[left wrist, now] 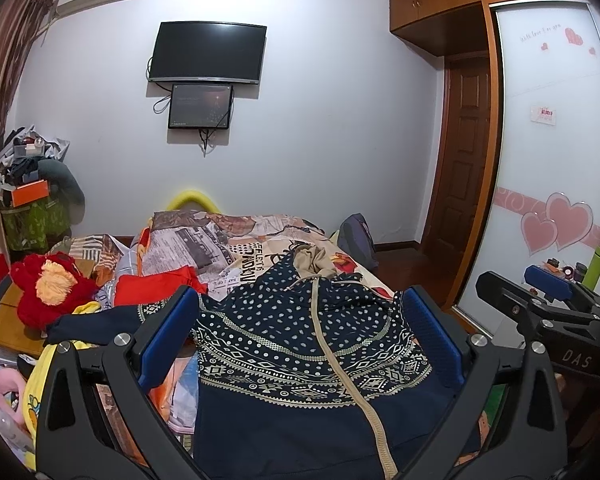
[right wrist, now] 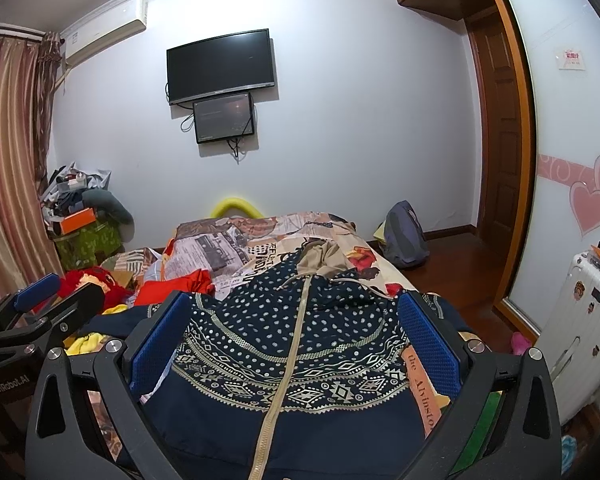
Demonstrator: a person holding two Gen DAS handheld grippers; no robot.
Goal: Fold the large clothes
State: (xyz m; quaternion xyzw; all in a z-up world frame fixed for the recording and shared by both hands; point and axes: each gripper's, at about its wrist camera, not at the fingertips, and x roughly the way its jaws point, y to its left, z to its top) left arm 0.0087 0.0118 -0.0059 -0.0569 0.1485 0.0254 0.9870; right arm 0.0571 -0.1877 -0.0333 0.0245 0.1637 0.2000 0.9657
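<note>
A navy zip hoodie [left wrist: 300,344] with white dots, a tan patterned band and a beige zipper lies spread face up on the bed; it also shows in the right wrist view [right wrist: 292,344]. Its beige-lined hood [left wrist: 314,260] points to the far end. One sleeve [left wrist: 96,320] stretches left. My left gripper [left wrist: 300,320] is open above the garment's near part, blue pads wide apart, holding nothing. My right gripper [right wrist: 296,320] is open too, just right of the left one. Each gripper shows in the other's view: the right [left wrist: 540,300], the left [right wrist: 48,300].
The bed has a patchwork-print cover [left wrist: 220,248]. Red clothing [left wrist: 156,288] and a red plush toy [left wrist: 48,288] lie at the left. A backpack [right wrist: 404,236] sits on the floor, a white suitcase [right wrist: 580,328] at right, a wardrobe door [left wrist: 552,160] and cluttered boxes [left wrist: 32,200] at the sides.
</note>
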